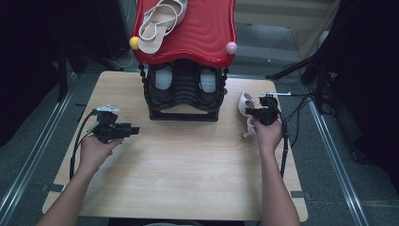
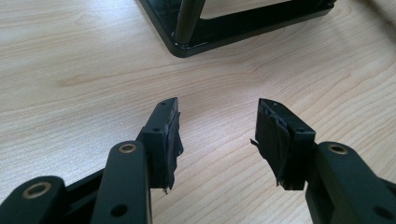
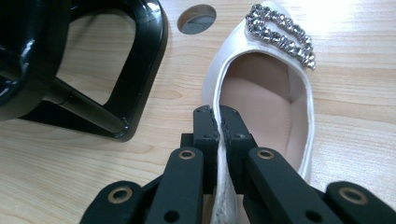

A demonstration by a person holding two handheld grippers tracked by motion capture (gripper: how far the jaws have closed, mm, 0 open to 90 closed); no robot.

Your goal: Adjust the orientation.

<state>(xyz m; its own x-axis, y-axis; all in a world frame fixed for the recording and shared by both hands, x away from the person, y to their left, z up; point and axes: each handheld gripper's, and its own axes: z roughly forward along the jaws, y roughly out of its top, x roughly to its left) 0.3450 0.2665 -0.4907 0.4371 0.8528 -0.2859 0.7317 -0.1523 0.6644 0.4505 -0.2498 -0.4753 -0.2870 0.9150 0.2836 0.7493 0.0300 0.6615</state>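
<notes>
A white shoe (image 3: 261,88) with a sparkly buckle (image 3: 280,35) lies on the wooden table (image 1: 188,160), right of the black shoe rack (image 1: 184,92). My right gripper (image 3: 218,122) is shut on the shoe's side rim, with the thin edge pinched between both pads. In the high view that shoe (image 1: 245,104) sits just beyond the right gripper (image 1: 263,113). My left gripper (image 2: 217,135) stands open over bare wood, with nothing between its fingers, left of the rack's base corner (image 2: 187,44). In the high view the left gripper (image 1: 123,131) points toward the rack.
The rack has a red wavy top (image 1: 197,33) that carries a strappy white sandal (image 1: 157,21). Two more shoes (image 1: 186,77) sit inside on its shelf. A round hole (image 3: 196,18) is cut in the table near the shoe. Cables (image 1: 294,113) trail off the right edge.
</notes>
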